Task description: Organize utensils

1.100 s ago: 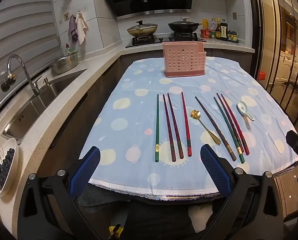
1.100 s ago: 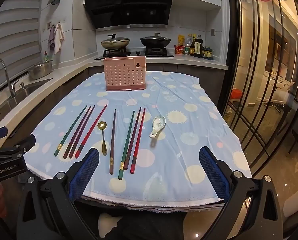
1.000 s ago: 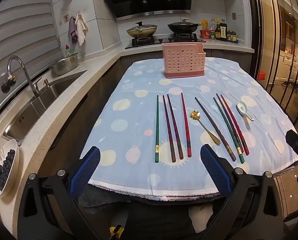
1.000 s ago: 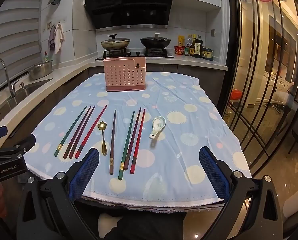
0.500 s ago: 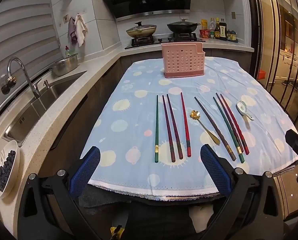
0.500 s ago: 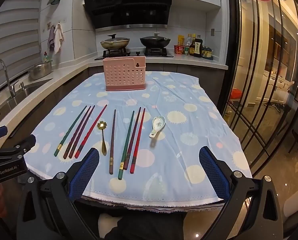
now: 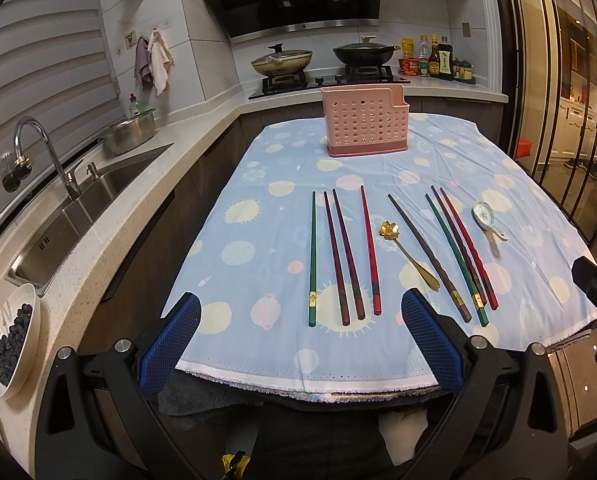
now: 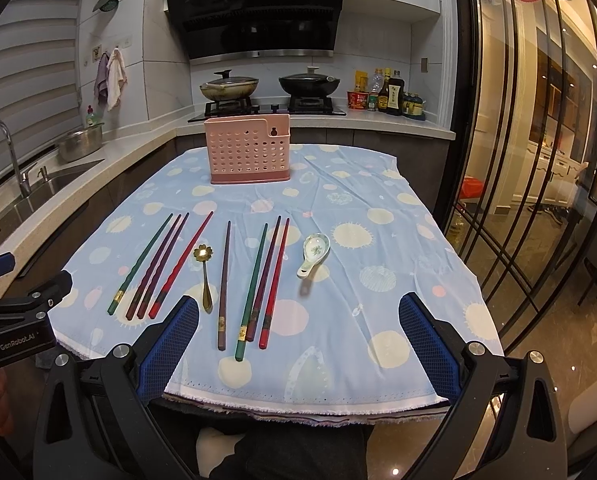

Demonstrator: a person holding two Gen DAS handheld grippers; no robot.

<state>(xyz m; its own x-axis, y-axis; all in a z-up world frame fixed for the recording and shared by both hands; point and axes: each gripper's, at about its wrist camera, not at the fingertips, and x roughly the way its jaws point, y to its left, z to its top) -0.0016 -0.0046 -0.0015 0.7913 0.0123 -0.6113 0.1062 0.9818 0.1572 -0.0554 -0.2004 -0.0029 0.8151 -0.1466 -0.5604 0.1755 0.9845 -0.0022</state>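
1. Nothing has been picked up yet: the left gripper (image 7: pixel 298 338) and the right gripper (image 8: pixel 298 334) both hover at the near edge of the table with their blue pads spread wide apart and nothing between them. I judge the task to be at its very start.

2. Utensils lie flat on the blue dotted tablecloth (image 8: pixel 378 208), roughly side by side and pointing away from the person: a left group of four chopsticks (image 7: pixel 340 256), a gold spoon (image 7: pixel 408 254) with a flower-shaped bowl, a right group of four chopsticks (image 8: pixel 258 284), and a white ceramic spoon (image 8: pixel 313 254) furthest right.

3. Next move, as I see it: lower one gripper over a chopstick or a pair, close across the thin shaft near its thick end, and carry it to the holder. The sticks lie close together, so picking out one cleanly will need care.

4. Pink perforated holder (image 8: pixel 247 150) stands upright at the far end of the cloth, well apart from the utensils. Nothing shows above its rim; its inside is hidden.

5. White bowl (image 7: pixel 8 338) on the counter by the sink holds dark berries.
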